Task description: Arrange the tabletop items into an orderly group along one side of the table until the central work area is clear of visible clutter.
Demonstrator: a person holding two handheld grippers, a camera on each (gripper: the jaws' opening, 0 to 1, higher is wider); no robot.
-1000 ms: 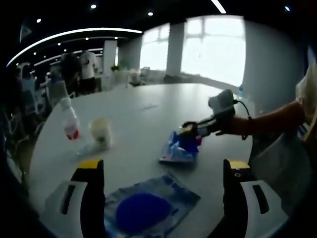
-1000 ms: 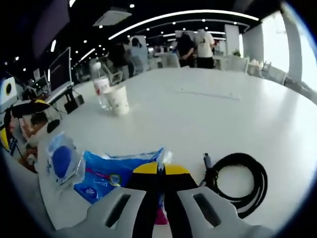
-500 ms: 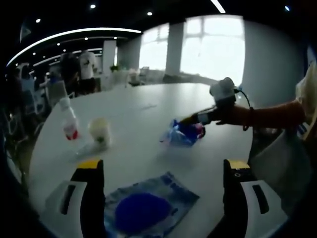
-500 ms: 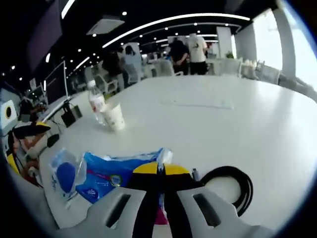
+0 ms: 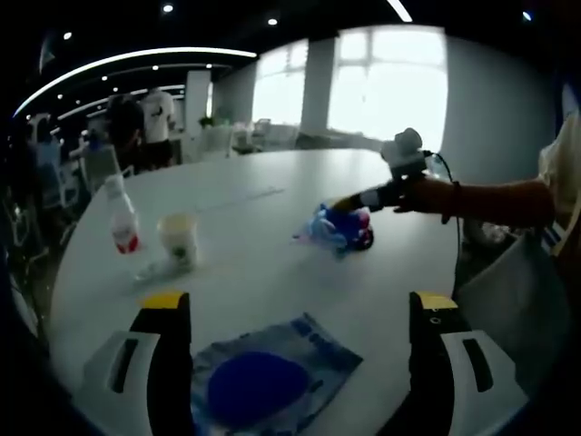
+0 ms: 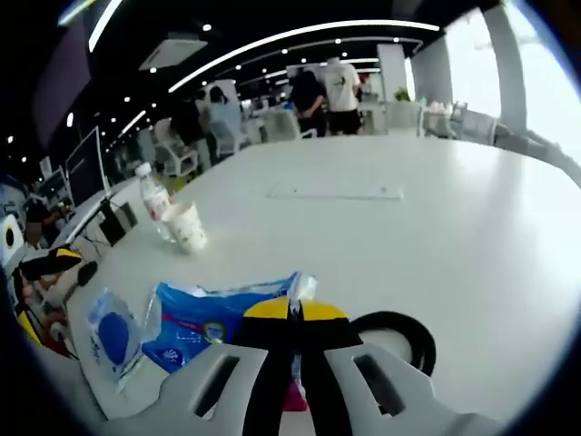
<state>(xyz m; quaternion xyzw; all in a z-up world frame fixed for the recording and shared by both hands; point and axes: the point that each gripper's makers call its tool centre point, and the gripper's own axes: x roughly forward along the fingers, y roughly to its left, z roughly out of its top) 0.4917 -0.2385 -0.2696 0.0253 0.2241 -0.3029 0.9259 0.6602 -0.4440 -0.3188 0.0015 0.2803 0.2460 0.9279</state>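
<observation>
- Right gripper has its jaws pinched together on a blue snack bag, held above the white table.
- Left gripper hovers with jaws spread wide, gripping nothing, over a clear packet with a blue disc at the table's near edge.
- Paper cup and water bottle stand side by side near the left edge.
- Black coiled cable lies beneath the right gripper.
</observation>
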